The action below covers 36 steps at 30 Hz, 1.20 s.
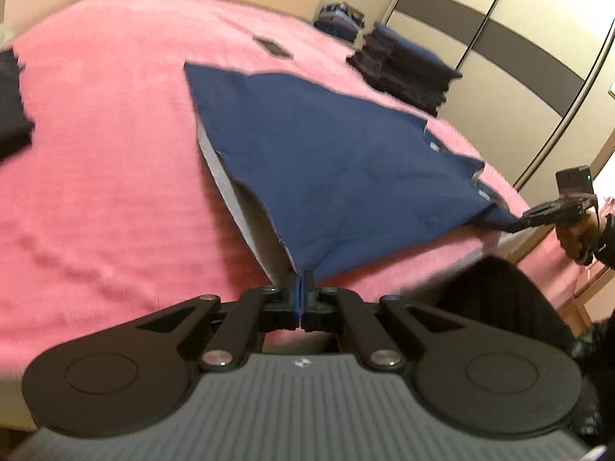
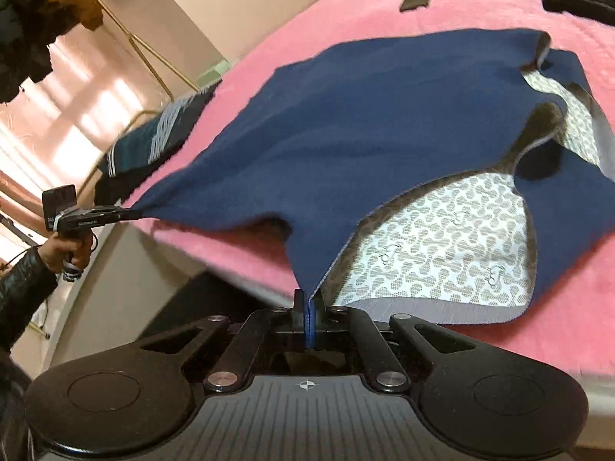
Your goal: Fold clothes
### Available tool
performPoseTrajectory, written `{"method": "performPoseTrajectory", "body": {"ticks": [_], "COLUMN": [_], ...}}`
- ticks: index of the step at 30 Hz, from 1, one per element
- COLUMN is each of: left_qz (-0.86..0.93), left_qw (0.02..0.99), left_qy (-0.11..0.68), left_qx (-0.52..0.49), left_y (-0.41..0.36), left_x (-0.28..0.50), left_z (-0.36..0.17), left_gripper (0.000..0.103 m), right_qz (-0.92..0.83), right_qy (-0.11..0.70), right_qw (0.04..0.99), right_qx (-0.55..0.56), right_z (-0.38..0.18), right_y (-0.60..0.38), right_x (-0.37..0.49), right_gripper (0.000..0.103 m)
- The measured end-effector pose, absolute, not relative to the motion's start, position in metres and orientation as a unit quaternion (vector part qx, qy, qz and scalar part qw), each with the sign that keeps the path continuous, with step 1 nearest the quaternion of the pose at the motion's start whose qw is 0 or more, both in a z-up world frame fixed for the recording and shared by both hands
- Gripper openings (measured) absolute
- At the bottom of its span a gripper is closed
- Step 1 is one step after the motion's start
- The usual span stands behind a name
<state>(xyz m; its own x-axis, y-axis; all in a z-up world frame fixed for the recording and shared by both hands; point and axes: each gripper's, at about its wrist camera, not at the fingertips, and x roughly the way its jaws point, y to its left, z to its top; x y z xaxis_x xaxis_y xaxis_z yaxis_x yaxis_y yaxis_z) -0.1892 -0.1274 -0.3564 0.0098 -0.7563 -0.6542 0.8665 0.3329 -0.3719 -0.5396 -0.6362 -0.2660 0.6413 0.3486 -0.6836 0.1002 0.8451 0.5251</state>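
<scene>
Both my tools clamped shut on the navy garment's (image 2: 384, 115) near edge, left tool (image 1: 301, 280) and right tool (image 2: 309, 299) at opposite corners, cloth stretching away across the pink bed (image 1: 96, 153) toward the far side.

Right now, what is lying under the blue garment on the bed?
Under the blue garment only the pink bedspread shows, around its edges. Its patterned lining is exposed where the cloth opens. Whatever lies beneath the middle is covered and cannot be seen.

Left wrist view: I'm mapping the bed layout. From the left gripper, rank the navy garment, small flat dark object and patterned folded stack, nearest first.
1. Navy garment, clamped in the left gripper.
2. Small flat dark object, mid-bed on the pink cover.
3. Patterned folded stack, far right edge.
</scene>
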Motion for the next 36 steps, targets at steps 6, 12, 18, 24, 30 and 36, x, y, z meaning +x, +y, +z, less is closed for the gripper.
{"method": "performPoseTrajectory", "body": {"ticks": [6,12,18,24,30,36], "left_qz": [-0.55,-0.53,-0.518,-0.557,-0.632,-0.686], "left_qw": [0.712,0.731,0.76,0.751,0.697,0.651], "left_qy": [0.432,0.419,0.358,0.28,0.245,0.242], "left_qx": [0.063,0.092,0.16,0.216,0.233,0.217], "left_y": [-0.129,-0.131,-0.131,-0.168,-0.246,-0.319], "left_x": [-0.184,-0.183,-0.203,-0.252,-0.303,-0.342], "left_z": [-0.386,-0.378,-0.35,-0.321,-0.318,-0.327], "left_gripper": [0.0,0.002,0.008,0.025,0.03,0.03], "right_qz": [0.05,0.008,-0.014,-0.12,-0.226,-0.254], "right_qy": [0.456,0.446,0.36,0.299,0.341,0.368], "right_qw": [0.856,0.869,0.9,0.914,0.908,0.894], "right_qx": [0.24,0.215,0.244,0.245,0.087,0.015], "right_z": [-0.282,-0.277,-0.259,-0.253,-0.253,-0.272], "right_y": [-0.629,-0.629,-0.621,-0.65,-0.663,-0.664], "right_x": [-0.553,-0.581,-0.582,-0.58,-0.549,-0.499], "right_gripper": [0.0,0.0,0.087,0.087,0.087,0.087]}}
